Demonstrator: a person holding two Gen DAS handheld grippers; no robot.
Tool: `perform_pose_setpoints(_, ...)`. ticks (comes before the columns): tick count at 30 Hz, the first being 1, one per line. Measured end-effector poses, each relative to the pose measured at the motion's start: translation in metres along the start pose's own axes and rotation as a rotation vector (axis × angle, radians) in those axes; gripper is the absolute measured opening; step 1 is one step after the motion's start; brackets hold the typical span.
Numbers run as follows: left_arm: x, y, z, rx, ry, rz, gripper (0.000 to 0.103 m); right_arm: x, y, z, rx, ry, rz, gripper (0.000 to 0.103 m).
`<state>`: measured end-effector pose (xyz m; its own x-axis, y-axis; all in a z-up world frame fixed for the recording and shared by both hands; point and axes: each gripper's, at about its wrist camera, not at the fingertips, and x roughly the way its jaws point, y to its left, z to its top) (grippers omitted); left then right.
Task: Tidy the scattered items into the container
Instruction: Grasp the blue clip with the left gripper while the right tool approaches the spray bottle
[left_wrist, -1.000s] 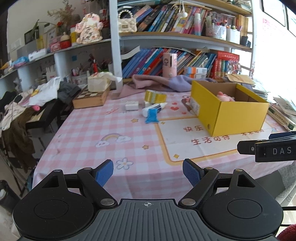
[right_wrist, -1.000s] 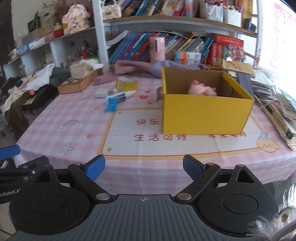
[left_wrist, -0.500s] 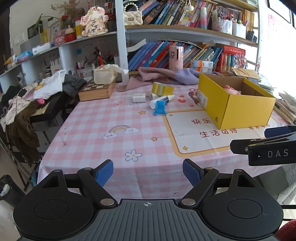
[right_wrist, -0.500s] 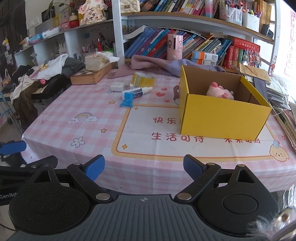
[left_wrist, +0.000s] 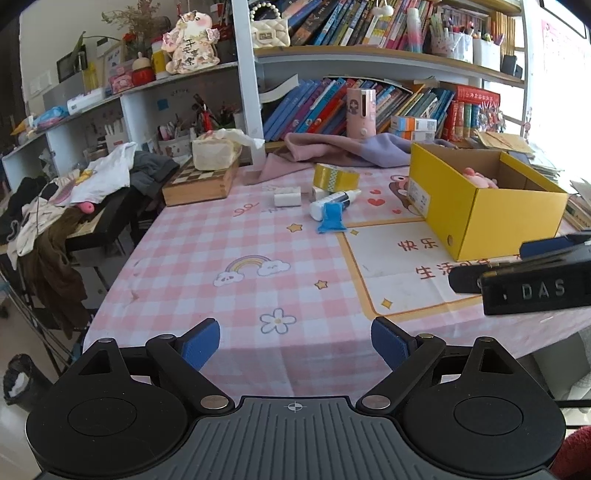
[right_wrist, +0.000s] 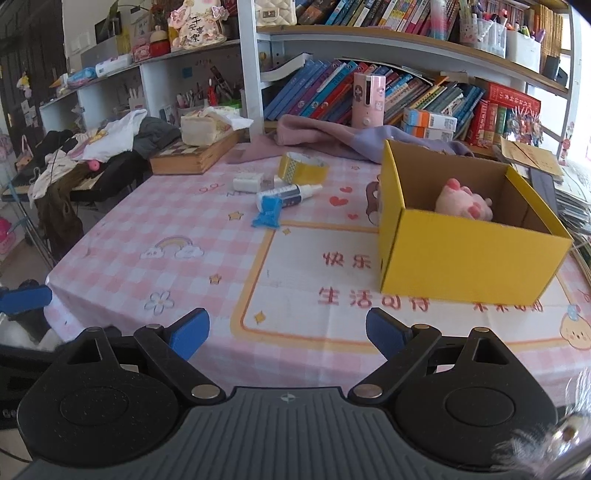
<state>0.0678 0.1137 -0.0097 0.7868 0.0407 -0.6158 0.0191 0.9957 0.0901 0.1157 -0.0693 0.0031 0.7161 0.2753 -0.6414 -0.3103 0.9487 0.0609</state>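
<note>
The yellow cardboard box (right_wrist: 469, 258) stands open on the pink checked tablecloth, with a pink plush toy (right_wrist: 463, 201) inside. Left of it lie a yellow tape roll (right_wrist: 302, 169), a white bottle (right_wrist: 288, 194), a blue packet (right_wrist: 267, 216) and a small white block (right_wrist: 248, 182). My right gripper (right_wrist: 287, 332) is open over the table's near edge, well short of them. My left gripper (left_wrist: 295, 343) hovers at the near edge too; its jaws are opening with nothing between them. In the left wrist view the box (left_wrist: 480, 210) is at the right and the bottle (left_wrist: 332, 203) far ahead.
A wooden chessboard box (left_wrist: 199, 181) with a tissue pack on it sits at the back left. A pink and purple cloth (left_wrist: 332, 151) lies before the bookshelf. Clothes pile on a side stand (left_wrist: 92, 192) to the left. Stacked books lie right of the box.
The right gripper has shifted to the left, so the box sits further right in its view. The left jaws have spread a little wider. Nothing on the table has moved.
</note>
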Motion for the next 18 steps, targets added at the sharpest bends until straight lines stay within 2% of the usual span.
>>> perform_pose_setpoints(4, 0.015, 0.001, 0.013, 0.002, -0.011, 0.007, 0.091, 0.018, -0.002, 0.018, -0.008, -0.007, 0.022, 0.090)
perform_pose_setpoints(9, 0.046, -0.001, 0.027, 0.010, 0.022, -0.004, 0.091, 0.046, -0.002, 0.041, -0.037, 0.000, 0.050, 0.089)
perform_pose_setpoints(18, 0.094, -0.006, 0.050, 0.028, 0.053, -0.025, 0.090, 0.098, -0.012, 0.073, -0.036, 0.052, 0.084, 0.084)
